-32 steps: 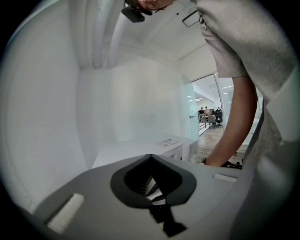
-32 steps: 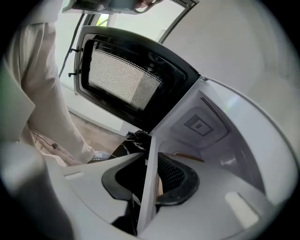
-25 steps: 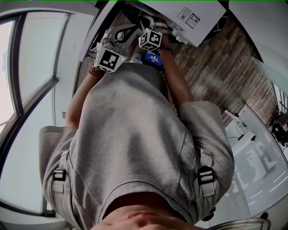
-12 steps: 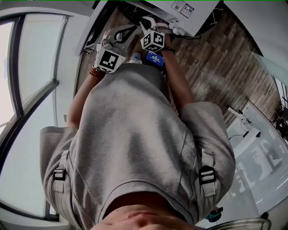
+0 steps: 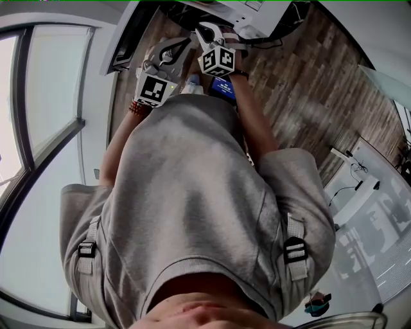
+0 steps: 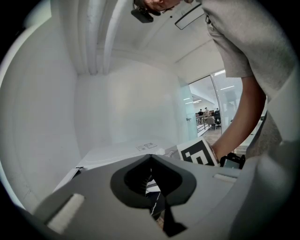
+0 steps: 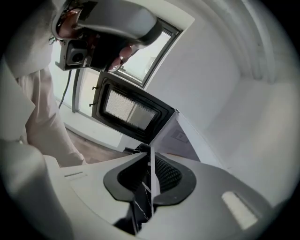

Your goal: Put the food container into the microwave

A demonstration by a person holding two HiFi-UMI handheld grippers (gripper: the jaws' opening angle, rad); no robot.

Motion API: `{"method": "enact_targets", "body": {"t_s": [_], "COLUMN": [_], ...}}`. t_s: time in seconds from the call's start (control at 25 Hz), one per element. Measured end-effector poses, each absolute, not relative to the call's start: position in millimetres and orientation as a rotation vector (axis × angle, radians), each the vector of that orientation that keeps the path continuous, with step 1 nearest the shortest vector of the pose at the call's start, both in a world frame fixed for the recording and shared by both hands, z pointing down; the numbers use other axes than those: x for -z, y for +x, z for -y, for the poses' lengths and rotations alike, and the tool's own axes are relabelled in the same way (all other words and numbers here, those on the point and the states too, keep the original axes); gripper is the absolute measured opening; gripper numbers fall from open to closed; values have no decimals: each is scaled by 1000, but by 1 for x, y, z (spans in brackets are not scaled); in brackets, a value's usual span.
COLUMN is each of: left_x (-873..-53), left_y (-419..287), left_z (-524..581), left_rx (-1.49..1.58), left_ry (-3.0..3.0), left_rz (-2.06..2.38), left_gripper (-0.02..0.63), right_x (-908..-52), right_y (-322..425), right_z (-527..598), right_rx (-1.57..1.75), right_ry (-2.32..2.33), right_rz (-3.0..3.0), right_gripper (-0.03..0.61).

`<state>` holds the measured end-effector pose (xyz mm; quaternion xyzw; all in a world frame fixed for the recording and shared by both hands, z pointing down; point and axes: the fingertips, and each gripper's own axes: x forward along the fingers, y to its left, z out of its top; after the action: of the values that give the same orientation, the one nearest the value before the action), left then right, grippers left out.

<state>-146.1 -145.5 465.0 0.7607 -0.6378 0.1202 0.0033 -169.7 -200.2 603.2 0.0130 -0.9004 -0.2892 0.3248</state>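
right gripper (image 7: 150, 149), jaws pressed together like the left gripper's (image 6: 151, 157), faces the microwave door (image 7: 129, 110) swung wide open.

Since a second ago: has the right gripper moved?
Yes, slightly. In the head view the right gripper now sits farther below the white microwave, drawn back toward the person's torso.

My left gripper (image 6: 151, 169) has its jaws pressed together with nothing between them. Past them I see a white appliance top (image 6: 119, 152) bearing a small label, the right gripper's marker cube (image 6: 197, 153), and a bare forearm (image 6: 241, 122).
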Motion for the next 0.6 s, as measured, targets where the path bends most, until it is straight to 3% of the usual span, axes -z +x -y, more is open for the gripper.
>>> {"method": "enact_targets", "body": {"t_s": [0.6], "left_x": [-460], "left_y": [-117], "left_z": [148], "left_rx": [-268], "left_ry": [2379], "left_rz": [2010], "left_gripper": [2], "right_x": [-532], "right_y": [-119], "right_z": [203], "right_rx": [571], "right_ry": [239], "right_rz": [2592], "right_gripper": [58]}}
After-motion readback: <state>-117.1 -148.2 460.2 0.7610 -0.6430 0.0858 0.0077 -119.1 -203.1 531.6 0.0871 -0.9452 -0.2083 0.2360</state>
